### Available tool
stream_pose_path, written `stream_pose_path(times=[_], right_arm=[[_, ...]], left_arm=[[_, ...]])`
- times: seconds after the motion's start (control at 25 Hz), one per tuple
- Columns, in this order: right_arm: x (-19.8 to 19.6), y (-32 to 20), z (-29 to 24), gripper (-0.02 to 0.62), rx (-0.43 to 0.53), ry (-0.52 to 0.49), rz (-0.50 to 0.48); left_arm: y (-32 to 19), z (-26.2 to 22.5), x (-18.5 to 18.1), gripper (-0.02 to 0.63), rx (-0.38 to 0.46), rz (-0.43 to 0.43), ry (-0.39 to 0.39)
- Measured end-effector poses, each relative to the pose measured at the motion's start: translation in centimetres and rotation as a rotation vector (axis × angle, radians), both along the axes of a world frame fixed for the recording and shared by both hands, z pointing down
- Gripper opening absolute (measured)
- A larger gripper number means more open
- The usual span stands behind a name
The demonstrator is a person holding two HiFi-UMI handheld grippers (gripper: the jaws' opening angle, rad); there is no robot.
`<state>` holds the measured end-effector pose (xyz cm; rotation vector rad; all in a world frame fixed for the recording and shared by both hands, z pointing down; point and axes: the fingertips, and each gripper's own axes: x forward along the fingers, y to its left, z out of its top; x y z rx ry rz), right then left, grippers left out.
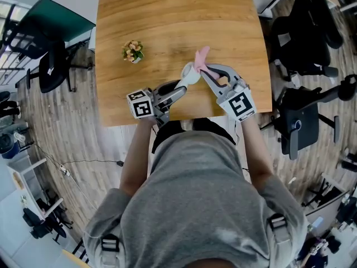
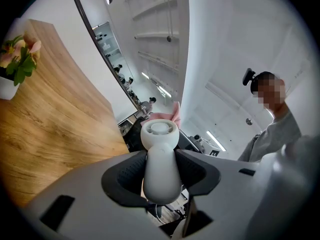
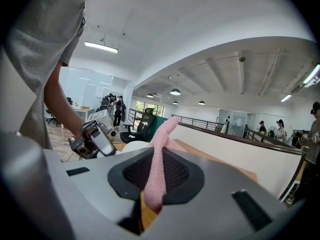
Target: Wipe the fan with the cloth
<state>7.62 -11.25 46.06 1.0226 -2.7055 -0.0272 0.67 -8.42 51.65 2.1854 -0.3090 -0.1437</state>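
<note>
- Jaws of the left gripper (image 2: pixel 161 181) stand wide and clamp the handle of the white fan (image 2: pixel 160 156) between their dark pads; the fan's long axis runs straight out along the jaws, with its round head at the far end, clear of the pads.
- From the head view, the left gripper (image 1: pixel 179 88) reaches roughly level over the near part of the wooden table (image 1: pixel 167 15); it points up and to the right, so the fan (image 1: pixel 190 74) sits near the table's middle.
- At the fan's head, the pink cloth (image 2: pixel 172 115) shows just behind the rim in the left gripper view; whether it touches the rim or stands just off it, I cannot tell.
- Jaws of the right gripper (image 3: pixel 157 176) are nearly together and pinch the cloth (image 3: pixel 159 164); the cloth rises out of the pads as a narrow strip, its free end leaning forward towards the fan.
- From the head view, the right gripper (image 1: pixel 207 72) comes in from the right and points up and to the left; the two grippers make a V, with the fan's head and the cloth (image 1: pixel 202 54) at its tip.
- Judgement: the wipe turns on the cloth lying at the far side of the fan's head; the right hand is the one to drag it across, while the left holds the handle steady or rolls it to offer a new face.
</note>
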Motion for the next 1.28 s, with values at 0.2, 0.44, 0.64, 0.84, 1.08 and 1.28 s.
stream_pose_path(times=[0.2,0.44,0.64,0.84,1.08,1.28], right_arm=[[0.6,-0.5,0.8,0.044,0.051,0.137,-0.072],[1.3,-0.7,1.4,0.043,0.082,0.223,-0.129],[0.5,-0.4,1.7,0.044,0.154,0.296,-0.137],[-0.4,-0.3,1.2,0.044,0.265,0.360,-0.110],[-1.5,0.4,0.6,0.044,0.279,0.317,-0.106],[-3.0,1.5,1.4,0.044,0.257,0.288,-0.148]], left_arm=[[0.5,-0.5,0.3,0.201,0.030,0.063,-0.013],[1.8,-2.4,1.1,0.201,0.058,0.150,0.055],[1.7,-4.1,1.1,0.201,0.059,0.166,0.142],[1.5,-5.2,0.9,0.201,0.028,0.182,0.236],[1.6,-6.5,1.0,0.201,0.013,0.190,0.311],[1.6,-7.0,1.9,0.201,0.039,0.195,0.296]])
